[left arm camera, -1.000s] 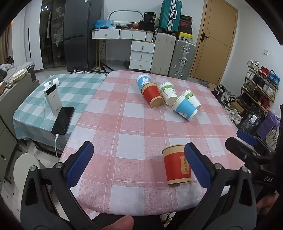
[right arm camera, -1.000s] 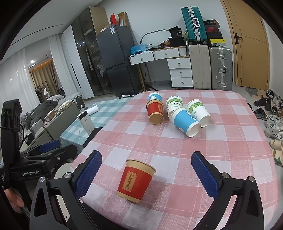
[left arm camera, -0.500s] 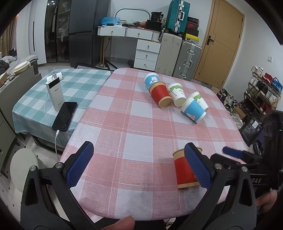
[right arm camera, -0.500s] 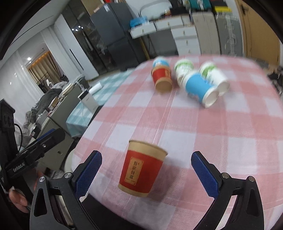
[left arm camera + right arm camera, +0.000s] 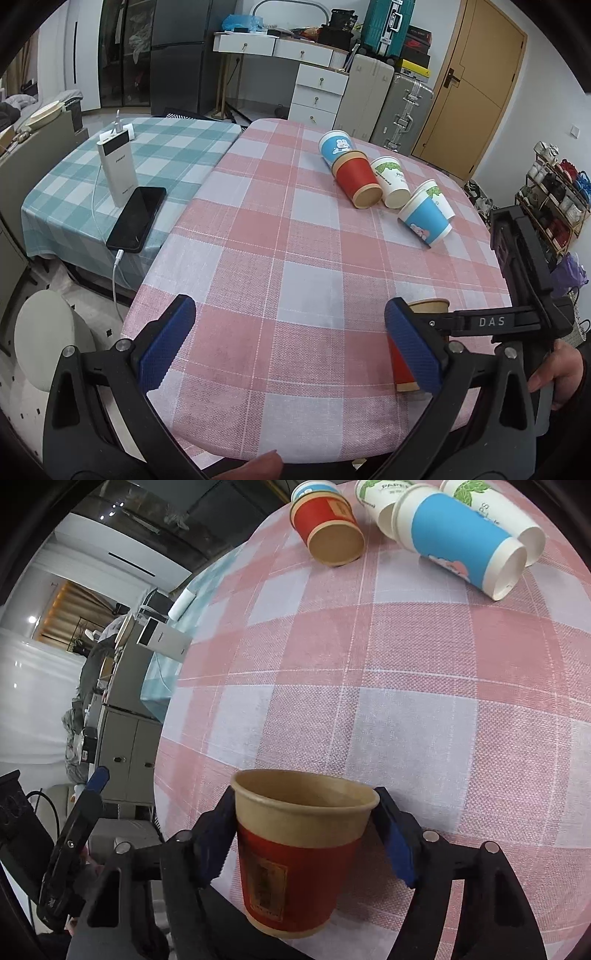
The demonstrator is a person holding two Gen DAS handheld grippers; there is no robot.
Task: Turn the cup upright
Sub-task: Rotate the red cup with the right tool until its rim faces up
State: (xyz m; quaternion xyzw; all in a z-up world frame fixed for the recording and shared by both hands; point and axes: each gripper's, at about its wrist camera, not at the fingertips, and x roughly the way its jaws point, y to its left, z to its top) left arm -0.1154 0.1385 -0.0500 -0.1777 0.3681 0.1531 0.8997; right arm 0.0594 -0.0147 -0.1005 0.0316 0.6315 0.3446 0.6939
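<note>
Red paper with a tan rim fills the space between the right tongs (image 5: 304, 834): the red cup (image 5: 295, 853) stands mouth up near the front edge of the tabletop (image 5: 406, 686), and both blue pads sit at its sides just below the rim. They look clenched on the cup, though whether they press it or only touch it cannot be told for sure. The left tongs (image 5: 288, 347) hover released and empty beside it, their pads spread wide over bare pink-checked cloth, with that same cup partly hidden behind their right pad. Judging by how it stands, this cup is already upright, so what seems left for it is only letting go cleanly without tipping it. Farther ahead of both tongs lies a cluster of cups on their sides: a second red cup (image 5: 327, 528) with its mouth toward the camera, a blue cup (image 5: 461, 541) beside it, two white cups with green print (image 5: 391, 181), and a blue-and-white one (image 5: 334, 146) behind. If the task covers them too, most of the work remains.
</note>
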